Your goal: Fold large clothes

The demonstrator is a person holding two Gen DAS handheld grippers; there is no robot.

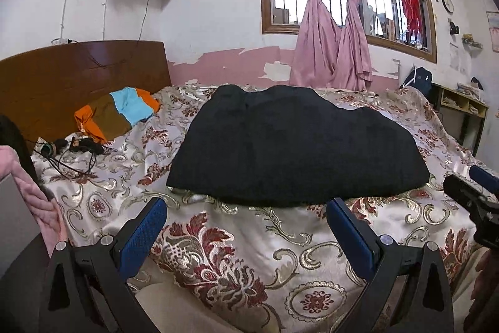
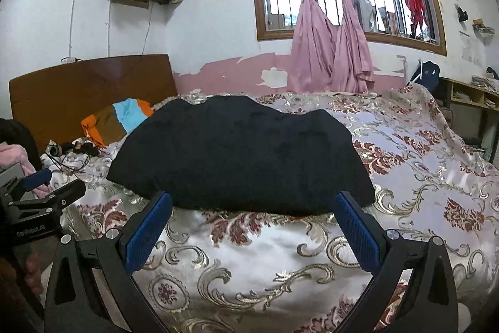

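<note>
A large black garment lies folded into a broad flat slab on the floral bedspread, its near edge facing me. My left gripper hovers just short of that edge, open and empty. In the right wrist view the same black garment fills the middle, and my right gripper stands open with nothing between its blue pads, its tips level with the near hem. The right gripper shows at the right edge of the left wrist view, and the left gripper at the left edge of the right wrist view.
An orange, brown and light-blue cloth lies by the wooden headboard, with headphones and cables near it. A pink quilted sleeve is at far left. Pink curtains and a barred window stand behind; a shelf stands right.
</note>
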